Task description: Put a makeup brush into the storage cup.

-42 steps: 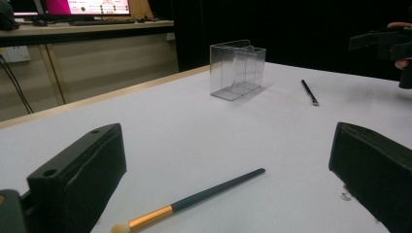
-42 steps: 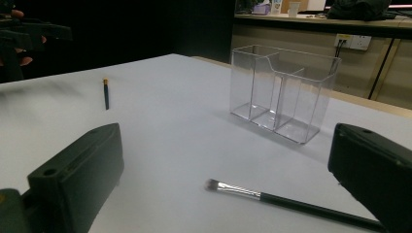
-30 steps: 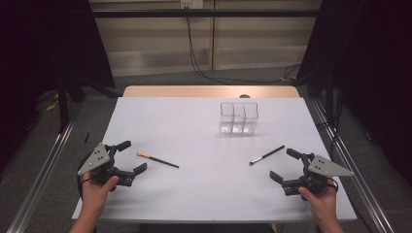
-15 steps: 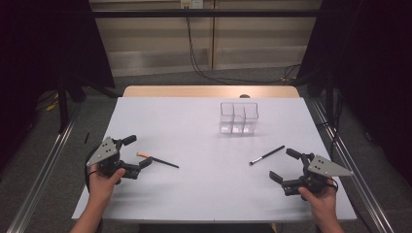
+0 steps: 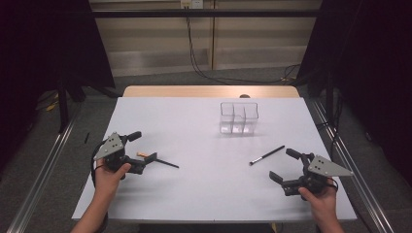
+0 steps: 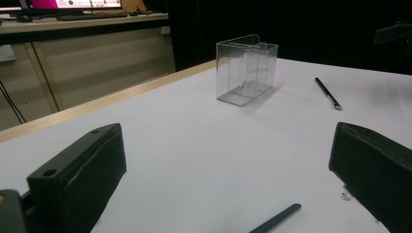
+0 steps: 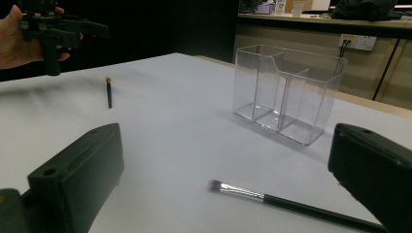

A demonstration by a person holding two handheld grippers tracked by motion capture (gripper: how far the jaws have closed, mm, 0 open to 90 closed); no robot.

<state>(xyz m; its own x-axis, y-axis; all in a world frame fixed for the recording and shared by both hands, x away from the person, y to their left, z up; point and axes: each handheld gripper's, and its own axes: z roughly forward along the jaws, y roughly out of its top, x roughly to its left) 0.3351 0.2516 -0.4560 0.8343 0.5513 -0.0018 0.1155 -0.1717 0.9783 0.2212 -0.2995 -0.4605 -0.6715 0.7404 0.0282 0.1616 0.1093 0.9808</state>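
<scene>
Pencil, brush: both on tabletop, ungrasped. Organizer: empty. Left gripper apart, straddling pencil; right gripper apart.

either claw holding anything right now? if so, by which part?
Nothing held. Left claw is open, its jaws either side of the orange-tipped brush lying on the table. Right claw is open near the black brush, not touching it.

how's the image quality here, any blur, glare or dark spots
High view: table evenly lit, surroundings nearly black, soft shadows under both hands. Left gripper view: near fingers blurred, clear organizer sharp with faint edge reflections, dark backdrop. Right gripper view: brush and organizer fairly crisp, close fingers soft, far pencil small but legible.
</scene>
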